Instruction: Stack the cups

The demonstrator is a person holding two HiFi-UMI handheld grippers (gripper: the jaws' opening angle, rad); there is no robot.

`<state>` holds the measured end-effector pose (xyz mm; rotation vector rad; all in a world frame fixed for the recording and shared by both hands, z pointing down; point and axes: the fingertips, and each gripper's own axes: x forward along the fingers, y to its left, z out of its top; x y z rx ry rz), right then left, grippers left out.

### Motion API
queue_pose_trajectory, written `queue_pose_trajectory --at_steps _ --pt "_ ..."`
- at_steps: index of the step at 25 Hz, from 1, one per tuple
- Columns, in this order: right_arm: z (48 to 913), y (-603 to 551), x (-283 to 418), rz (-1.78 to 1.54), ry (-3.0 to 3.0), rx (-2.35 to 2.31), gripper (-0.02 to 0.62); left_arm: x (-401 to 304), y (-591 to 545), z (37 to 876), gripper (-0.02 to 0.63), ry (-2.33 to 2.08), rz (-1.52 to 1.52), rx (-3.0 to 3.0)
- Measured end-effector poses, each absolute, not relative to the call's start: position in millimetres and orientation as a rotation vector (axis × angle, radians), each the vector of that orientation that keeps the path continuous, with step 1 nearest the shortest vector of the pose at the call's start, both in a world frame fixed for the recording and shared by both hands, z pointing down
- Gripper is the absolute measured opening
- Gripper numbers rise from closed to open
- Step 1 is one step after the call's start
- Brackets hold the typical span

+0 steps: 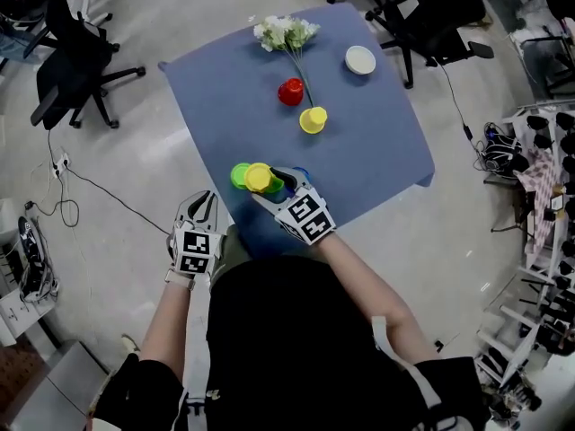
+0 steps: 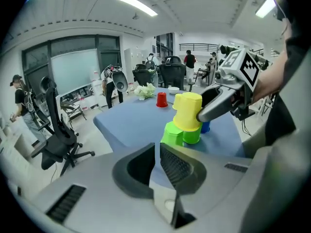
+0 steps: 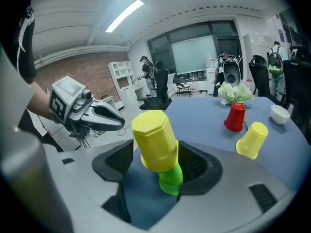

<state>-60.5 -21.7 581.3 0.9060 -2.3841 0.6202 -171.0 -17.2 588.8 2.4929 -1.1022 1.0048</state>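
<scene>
An upturned yellow cup [image 3: 153, 140] sits tilted on a green cup [image 3: 170, 178] between the jaws of my right gripper [image 3: 158, 162]. The jaws stand wide, with a gap at the left pad, so this gripper is open. In the head view this stack [image 1: 259, 178] is near the table's front edge, with a second green cup [image 1: 240, 175] at its left and a blue cup [image 1: 301, 172] partly hidden behind my right gripper [image 1: 271, 183]. My left gripper [image 2: 158, 154] is shut and empty, off the table's front left corner [image 1: 203, 201]. A red cup [image 1: 290, 92] and another yellow cup [image 1: 313, 120] lie farther back.
The blue cloth-covered table [image 1: 377, 151] also carries a bunch of white flowers [image 1: 286, 32] and a white bowl [image 1: 360, 59] at the far side. Black office chairs [image 1: 76, 79] stand around it, and cables run over the floor [image 1: 99, 191] on the left.
</scene>
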Motion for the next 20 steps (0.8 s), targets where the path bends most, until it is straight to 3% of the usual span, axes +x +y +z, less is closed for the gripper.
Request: queue_pose_trajectory --at_steps 10,20 --pt "567 -17 9 0.725 -2.410 1.060 0.299 -160 0 593 0.023 -1.111 0.985 2.411" --pt "599 -92 104 0.709 -2.223 1.345 0.299 -157 22 594 0.023 -1.201 0.964 2.283"
